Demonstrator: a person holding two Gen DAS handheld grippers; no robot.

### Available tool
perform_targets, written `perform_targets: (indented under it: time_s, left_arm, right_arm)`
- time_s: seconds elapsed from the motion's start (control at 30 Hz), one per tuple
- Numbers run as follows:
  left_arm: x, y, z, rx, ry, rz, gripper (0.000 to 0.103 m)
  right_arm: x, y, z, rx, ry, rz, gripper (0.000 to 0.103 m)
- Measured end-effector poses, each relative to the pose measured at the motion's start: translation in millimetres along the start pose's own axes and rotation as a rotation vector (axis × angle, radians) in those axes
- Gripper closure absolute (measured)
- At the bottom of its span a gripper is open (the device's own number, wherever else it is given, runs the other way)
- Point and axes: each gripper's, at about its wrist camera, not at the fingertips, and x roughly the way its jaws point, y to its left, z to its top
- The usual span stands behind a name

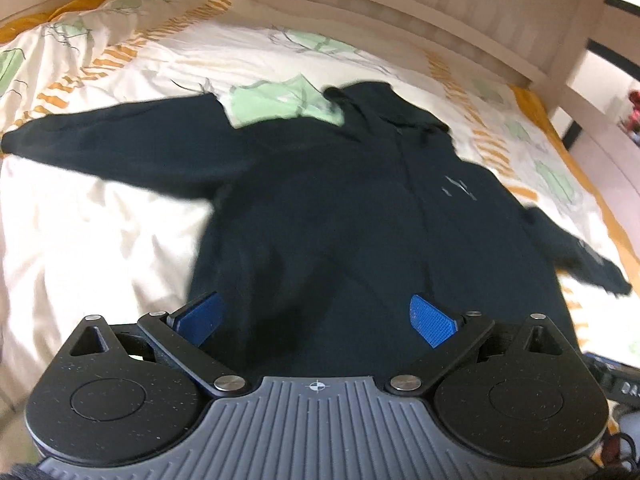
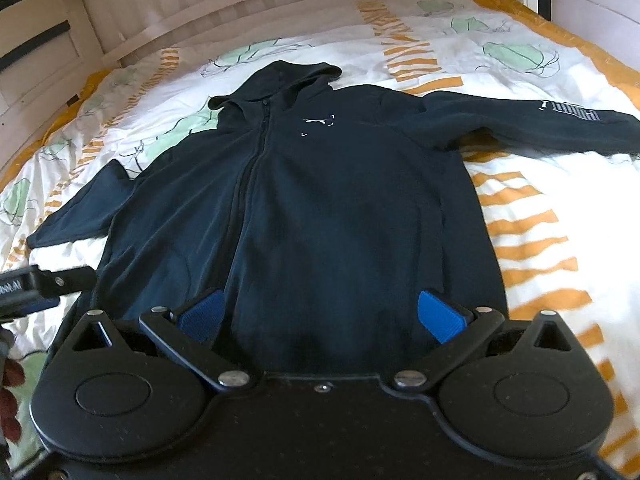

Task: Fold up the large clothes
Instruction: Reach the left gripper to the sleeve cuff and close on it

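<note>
A dark navy zip hoodie [image 1: 340, 216] lies flat and face up on the bed, hood towards the headboard, both sleeves spread out sideways. It shows whole in the right wrist view [image 2: 320, 200], with a small white chest logo and lettering on the right sleeve [image 2: 572, 114]. My left gripper [image 1: 316, 316] is open and empty, hovering above the hoodie's bottom hem. My right gripper [image 2: 320, 314] is open and empty too, above the hem a little to the right of the zip. The left gripper's body [image 2: 32, 284] shows at the left edge of the right wrist view.
The bed has a white cover [image 2: 540, 208] with orange stripes and green shapes. A pale wooden slatted headboard [image 2: 280, 8] runs along the far side. A bed rail and posts [image 1: 576, 92] stand at the far right in the left wrist view.
</note>
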Motion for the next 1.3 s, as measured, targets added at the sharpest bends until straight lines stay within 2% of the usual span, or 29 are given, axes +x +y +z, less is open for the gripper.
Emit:
perform_targets:
  time_s: [0.27, 0.47, 0.73, 0.83, 1.03, 1.13, 1.3]
  left_arm:
    - [31, 63, 55, -0.057, -0.050, 0.050, 0.001]
    - [55, 121, 87, -0.118, -0.059, 0.169, 0.001]
    - [88, 202, 106, -0.305, -0.047, 0.314, 0.001]
    - [101, 225, 105, -0.356, -0.040, 0.328, 0.001]
    - [116, 246, 119, -0.331, -0.099, 0.366, 0.001]
    - [118, 259, 123, -0.368, -0.135, 0.354, 0.001]
    - [111, 286, 127, -0.491, -0.215, 0.291, 0.002]
  right_arm:
    - [44, 11, 32, -0.006, 0.024, 0.017, 0.001]
    - [74, 28, 49, -0.024, 0.042, 0.035, 0.001]
    - [101, 59, 60, -0.074, 0.069, 0.084, 0.001]
    - [107, 69, 60, -0.095, 0.077, 0.092, 0.001]
    - [122, 79, 59, -0.111, 0.097, 0.091, 0.001]
    - [130, 83, 58, -0.120, 0.118, 0.088, 0.001]
    - [137, 93, 55, -0.158, 0.112, 0.084, 0.001]
